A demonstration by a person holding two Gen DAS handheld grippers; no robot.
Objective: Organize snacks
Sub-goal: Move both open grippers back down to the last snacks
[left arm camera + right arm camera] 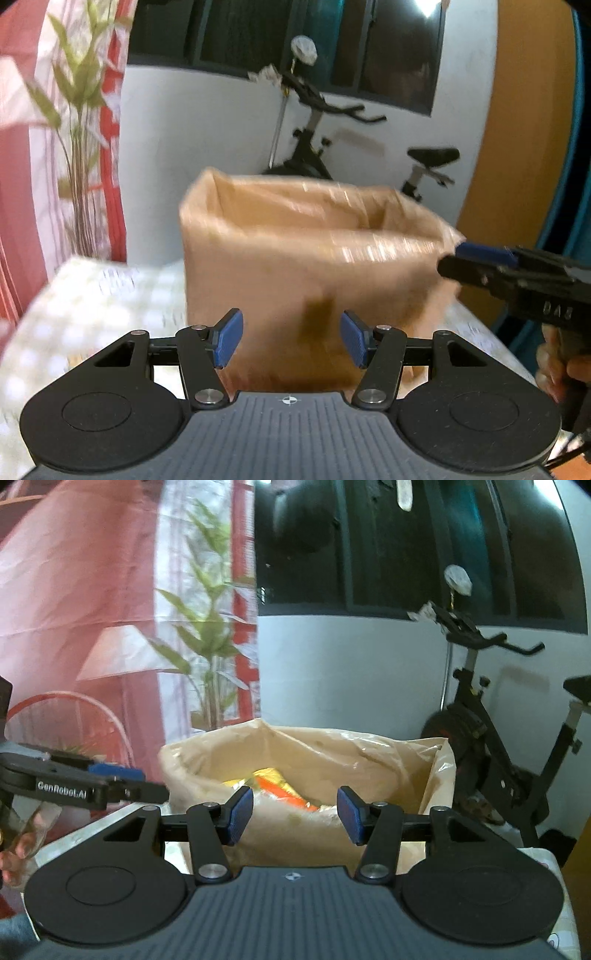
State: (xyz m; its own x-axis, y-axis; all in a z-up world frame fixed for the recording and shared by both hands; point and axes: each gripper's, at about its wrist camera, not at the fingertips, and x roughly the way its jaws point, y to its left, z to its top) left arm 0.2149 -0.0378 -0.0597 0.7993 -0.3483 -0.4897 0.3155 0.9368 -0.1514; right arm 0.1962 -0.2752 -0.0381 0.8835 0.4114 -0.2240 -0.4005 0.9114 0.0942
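On the checked tablecloth (92,314), two empty, parted grippers are held at a tan plastic-lined box (369,753).

The left gripper (291,341) is spread before the box wall; the right gripper (295,816), equally parted and holding nothing, is aimed over the rim, where orange and yellow snack packets (280,784) are seen inside. The loose liner could be snagged by a blue pad (240,814), so the light box may be dragged or tipped.
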